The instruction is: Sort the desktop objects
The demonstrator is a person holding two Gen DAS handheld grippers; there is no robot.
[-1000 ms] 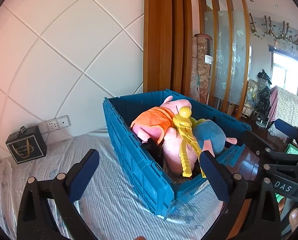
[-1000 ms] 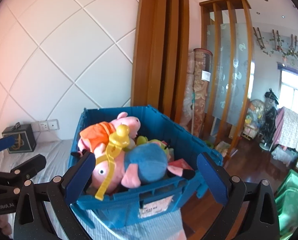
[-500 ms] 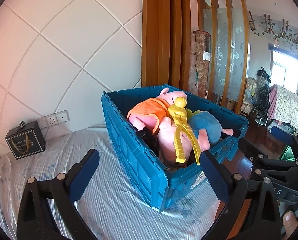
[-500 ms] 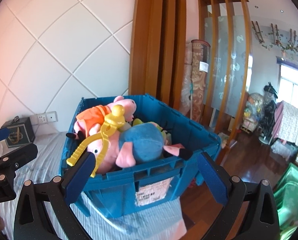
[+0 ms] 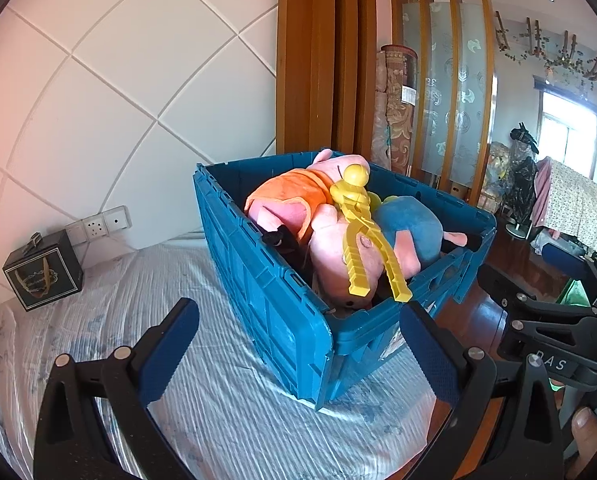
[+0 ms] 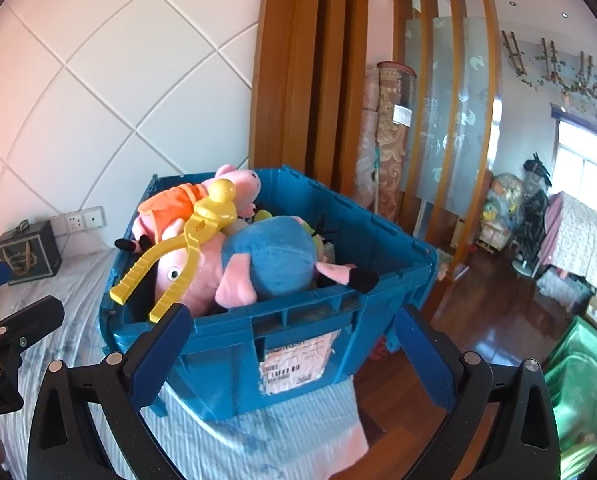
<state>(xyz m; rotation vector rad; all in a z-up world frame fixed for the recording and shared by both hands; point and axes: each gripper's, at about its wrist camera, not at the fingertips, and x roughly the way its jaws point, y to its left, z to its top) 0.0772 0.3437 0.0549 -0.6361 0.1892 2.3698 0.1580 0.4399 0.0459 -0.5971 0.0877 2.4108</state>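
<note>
A blue plastic crate (image 5: 282, 320) (image 6: 298, 332) stands on the cloth-covered table, packed with plush toys. A pink pig plush in an orange dress (image 5: 290, 204) (image 6: 170, 208) lies at the back, and a blue-clad plush (image 5: 410, 228) (image 6: 274, 256) at the right. Yellow toy tongs (image 5: 362, 240) (image 6: 178, 256) rest on top of them. My left gripper (image 5: 298, 348) is open and empty, short of the crate's near corner. My right gripper (image 6: 294, 352) is also open and empty, in front of the crate's labelled wall.
A small black gift box (image 5: 42, 276) (image 6: 26, 252) sits by the wall sockets (image 5: 98, 226) at the far left. The striped table cover (image 5: 202, 408) ends just right of the crate, with a wooden floor (image 6: 498, 328) and a green bin (image 6: 578, 380) below.
Both grippers have drawn back from the crate and risen a little, so it looks smaller and farther. The toys have not shifted. Both stay open.
</note>
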